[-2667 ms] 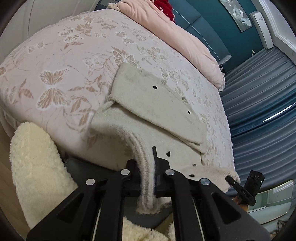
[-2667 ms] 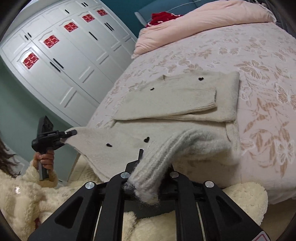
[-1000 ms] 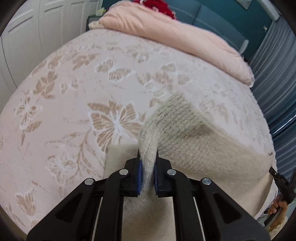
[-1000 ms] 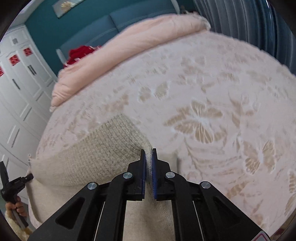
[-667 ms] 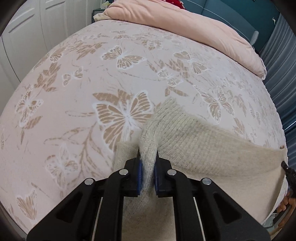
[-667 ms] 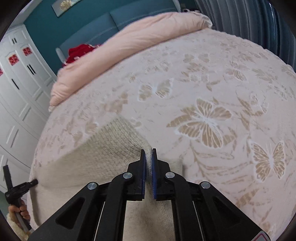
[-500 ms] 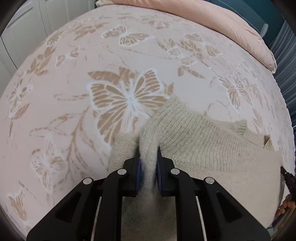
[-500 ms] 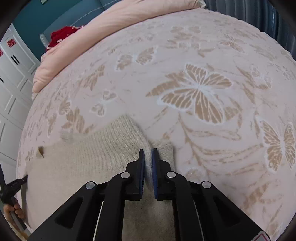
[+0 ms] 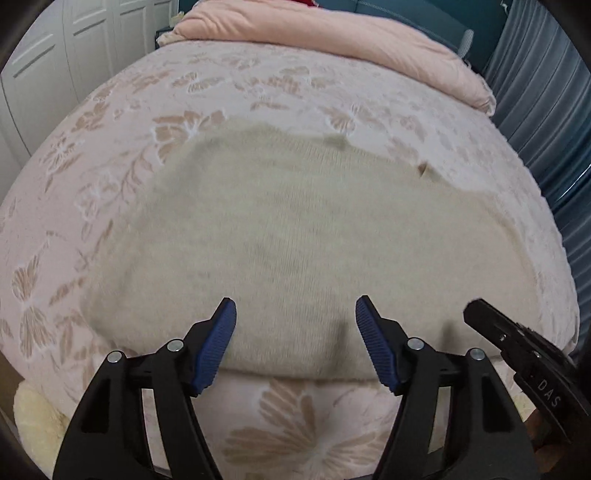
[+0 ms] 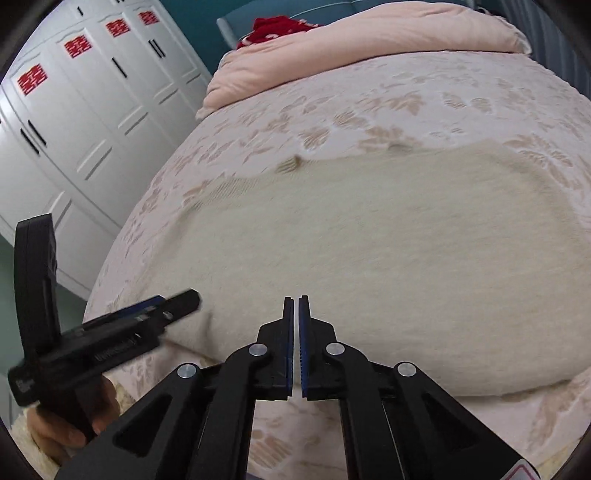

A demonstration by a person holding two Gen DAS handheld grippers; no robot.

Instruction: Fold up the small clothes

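A cream knit sweater [image 9: 288,236] lies folded flat on the pink butterfly bedspread [image 9: 110,122]. It also shows in the right wrist view [image 10: 388,258]. My left gripper [image 9: 295,321] is open and empty, just above the sweater's near edge. My right gripper [image 10: 296,317] is shut and empty, also at the near edge. The right gripper's tip shows at the lower right of the left wrist view [image 9: 517,343]. The left gripper shows at the left of the right wrist view [image 10: 110,332].
A pink duvet [image 9: 332,37] is rolled at the head of the bed, with something red [image 10: 277,27] behind it. White wardrobe doors [image 10: 74,110] stand to the left. Blue curtains [image 9: 546,92] hang to the right. A fluffy cream sleeve [image 9: 33,424] shows at the bottom left.
Both grippers carried the sweater's lower half up and over, laid it down and let go. They have drawn back to the near edge. The left jaws opened wide; the right stays shut.
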